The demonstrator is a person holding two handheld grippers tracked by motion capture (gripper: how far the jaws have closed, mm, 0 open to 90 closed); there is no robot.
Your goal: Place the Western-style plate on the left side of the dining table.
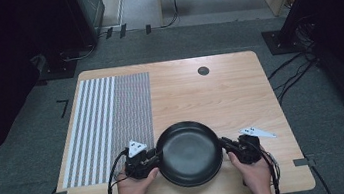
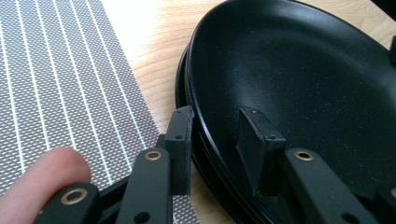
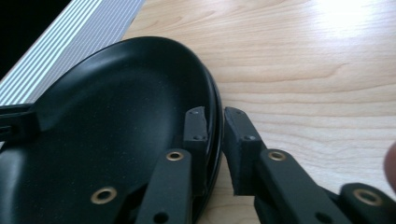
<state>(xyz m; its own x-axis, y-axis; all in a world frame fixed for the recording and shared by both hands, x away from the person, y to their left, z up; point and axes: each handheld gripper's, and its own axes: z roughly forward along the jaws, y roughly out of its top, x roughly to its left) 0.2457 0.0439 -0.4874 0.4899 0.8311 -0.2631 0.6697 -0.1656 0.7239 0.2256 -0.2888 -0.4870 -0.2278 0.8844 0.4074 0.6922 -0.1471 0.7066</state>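
Black pan (image 1: 188,153) beside striped mat (image 1: 105,126) on table (image 1: 219,90).

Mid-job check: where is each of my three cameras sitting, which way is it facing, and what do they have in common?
High view: above the near table edge, looking forward and down on the wooden table; both forearms, left gripper and right gripper flank the black plate.
Left gripper view: rides the left gripper, looking across the plate past the striped mat; its fingers straddle the rim, a fingertip shows.
Right gripper view: rides the right gripper, fingers pinching the opposite rim.
All share the plate.
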